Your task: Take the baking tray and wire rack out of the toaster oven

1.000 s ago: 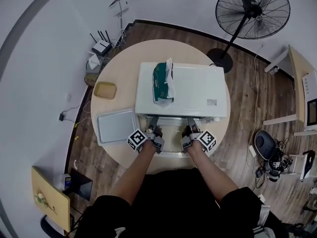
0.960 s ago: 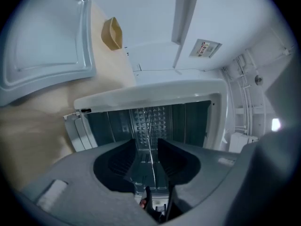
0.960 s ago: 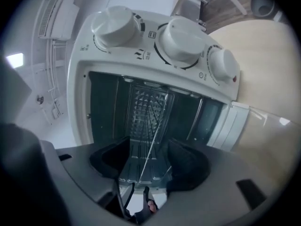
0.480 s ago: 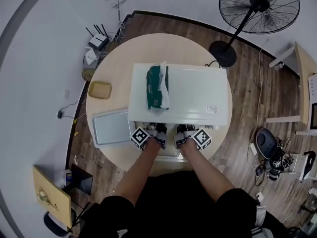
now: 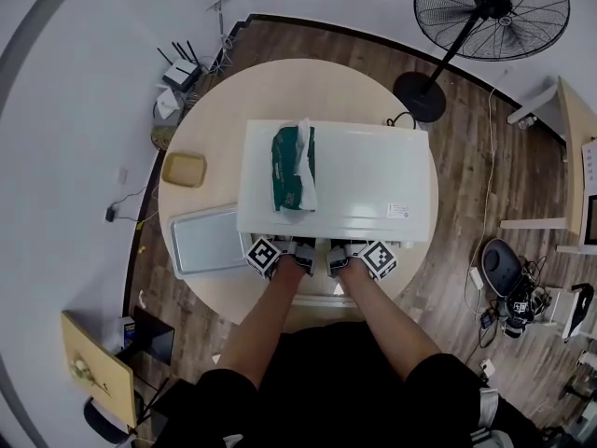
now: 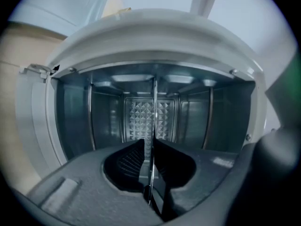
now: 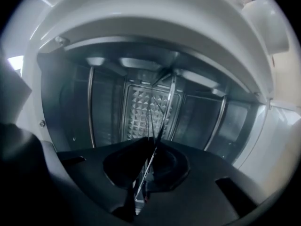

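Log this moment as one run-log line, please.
left gripper: just closed on wire rack in toaster oven | right gripper: likewise | baking tray: out, on table

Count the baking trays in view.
1: the grey baking tray lies flat on the round table, just left of the toaster oven. The gripper views show none inside the oven.

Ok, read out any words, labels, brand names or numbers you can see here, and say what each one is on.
No text in these views can be read.
Too small to read: the small sticker on top of the white toaster oven.
Too blurred to read: any print on the green and white packet lying on that oven.
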`<state>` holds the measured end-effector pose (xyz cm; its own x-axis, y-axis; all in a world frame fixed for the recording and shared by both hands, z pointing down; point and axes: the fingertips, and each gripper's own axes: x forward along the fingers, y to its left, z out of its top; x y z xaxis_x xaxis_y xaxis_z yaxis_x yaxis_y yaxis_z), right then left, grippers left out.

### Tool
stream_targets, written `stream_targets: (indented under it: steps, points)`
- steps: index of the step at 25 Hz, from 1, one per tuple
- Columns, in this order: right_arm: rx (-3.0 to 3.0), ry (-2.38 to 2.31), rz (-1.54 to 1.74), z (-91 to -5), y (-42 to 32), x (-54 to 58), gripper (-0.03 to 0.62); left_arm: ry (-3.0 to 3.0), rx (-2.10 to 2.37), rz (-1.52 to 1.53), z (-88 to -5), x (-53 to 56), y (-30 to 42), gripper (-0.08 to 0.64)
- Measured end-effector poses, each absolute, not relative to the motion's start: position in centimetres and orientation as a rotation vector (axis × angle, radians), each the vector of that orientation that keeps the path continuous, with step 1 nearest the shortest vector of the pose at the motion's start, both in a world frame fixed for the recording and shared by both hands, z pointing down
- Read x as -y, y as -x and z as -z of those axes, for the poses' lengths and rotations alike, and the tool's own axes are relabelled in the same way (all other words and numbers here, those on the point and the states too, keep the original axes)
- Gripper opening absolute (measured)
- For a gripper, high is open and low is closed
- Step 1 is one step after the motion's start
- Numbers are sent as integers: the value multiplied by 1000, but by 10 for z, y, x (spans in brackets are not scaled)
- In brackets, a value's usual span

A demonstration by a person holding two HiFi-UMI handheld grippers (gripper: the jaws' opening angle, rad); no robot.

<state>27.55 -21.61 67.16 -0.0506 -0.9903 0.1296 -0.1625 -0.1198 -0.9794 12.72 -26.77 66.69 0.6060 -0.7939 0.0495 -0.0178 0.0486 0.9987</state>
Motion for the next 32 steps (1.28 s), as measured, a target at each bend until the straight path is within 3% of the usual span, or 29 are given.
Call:
stream_targets:
  steps: [5,32]
  points:
    - [-1294,1331,1260,-668,-273,218,6,-1428,725,686,-660,269,-127,25]
    - [-1368,1349,1270,-662,-242,139,3,-1512,696,583,-655,190,-96,21]
